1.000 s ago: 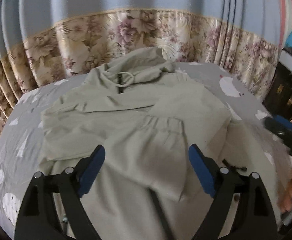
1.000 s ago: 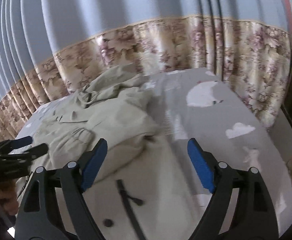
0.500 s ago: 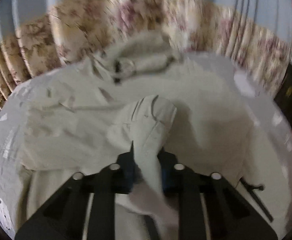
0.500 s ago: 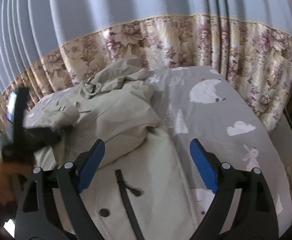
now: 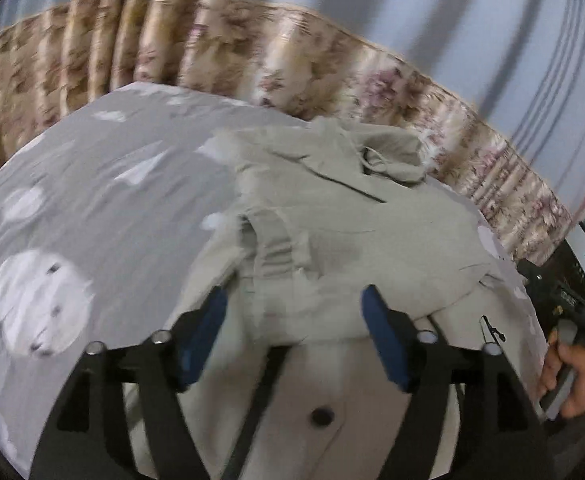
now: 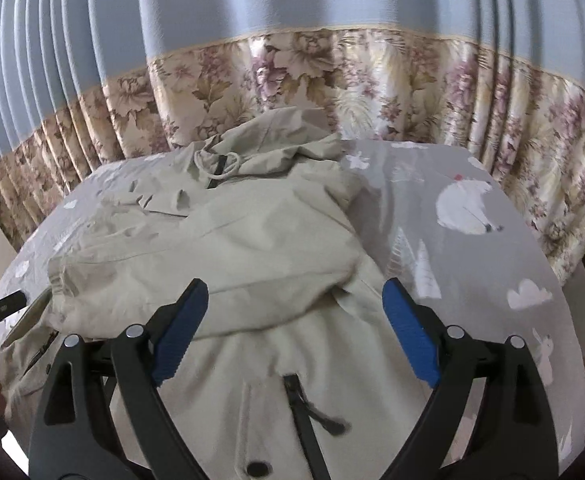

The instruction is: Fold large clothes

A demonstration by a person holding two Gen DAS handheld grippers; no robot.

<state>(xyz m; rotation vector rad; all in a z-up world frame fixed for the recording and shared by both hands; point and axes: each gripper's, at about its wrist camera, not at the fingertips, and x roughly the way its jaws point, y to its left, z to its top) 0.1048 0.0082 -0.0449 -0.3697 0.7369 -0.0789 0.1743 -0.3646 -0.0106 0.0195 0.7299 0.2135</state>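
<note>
The jacket (image 6: 228, 248), a pale beige hooded one, lies spread across the bed (image 6: 472, 280), with its hood (image 6: 276, 140) bunched at the far end against the curtain (image 6: 332, 80) and its hem toward the near edge. At the far left of the right wrist view a dark edge of the left gripper (image 5: 292, 336) pokes in beside the jacket's left side, where a gathered cuff (image 6: 58, 280) rests at the fabric's edge. A sleeve (image 6: 212, 264) is laid crosswise over the chest, running from that cuff toward the right shoulder. In the left wrist view the left gripper hangs over the jacket's lower body with its blue pads (image 5: 202, 332) spread wide apart and nothing between them; that frame is blurred, so finer detail is hard to make out. Below the folded sleeve, the dark zipper (image 6: 304, 408) runs down the middle of the front, with a dark snap button (image 6: 258, 469) near the hem. The right gripper (image 6: 294, 332) sits above this lower front, its fingers also spread apart and gripping nothing. To the right of the jacket the grey sheet shows a white bear print (image 6: 466, 208), small trees and a cloud. At the right rim of the left wrist view, the person's right hand (image 5: 572, 372) wraps the handle of its gripper.
</note>
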